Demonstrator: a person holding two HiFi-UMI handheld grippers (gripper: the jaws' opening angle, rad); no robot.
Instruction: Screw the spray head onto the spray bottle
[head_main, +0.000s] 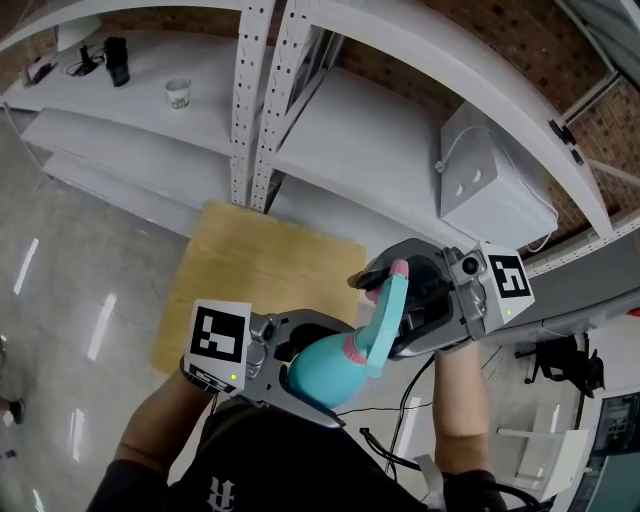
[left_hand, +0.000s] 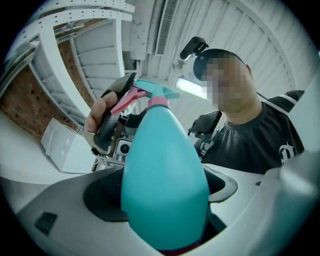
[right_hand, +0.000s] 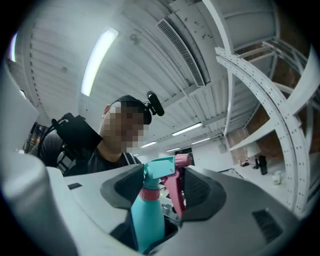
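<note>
Left gripper (head_main: 312, 368) clamps the teal spray bottle (head_main: 328, 374) by its body; the spray head (head_main: 390, 305) sits between the jaws of the right gripper (head_main: 408, 300).

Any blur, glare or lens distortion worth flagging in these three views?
Head view: sharp, evenly lit; light streaks glare off the floor, shelves bow. Left gripper view: heavy fisheye, dark corners, the spray bottle soft up close. Right gripper view: same fisheye and dark rim, ceiling lamp blown out, spray head fairly crisp.
</note>
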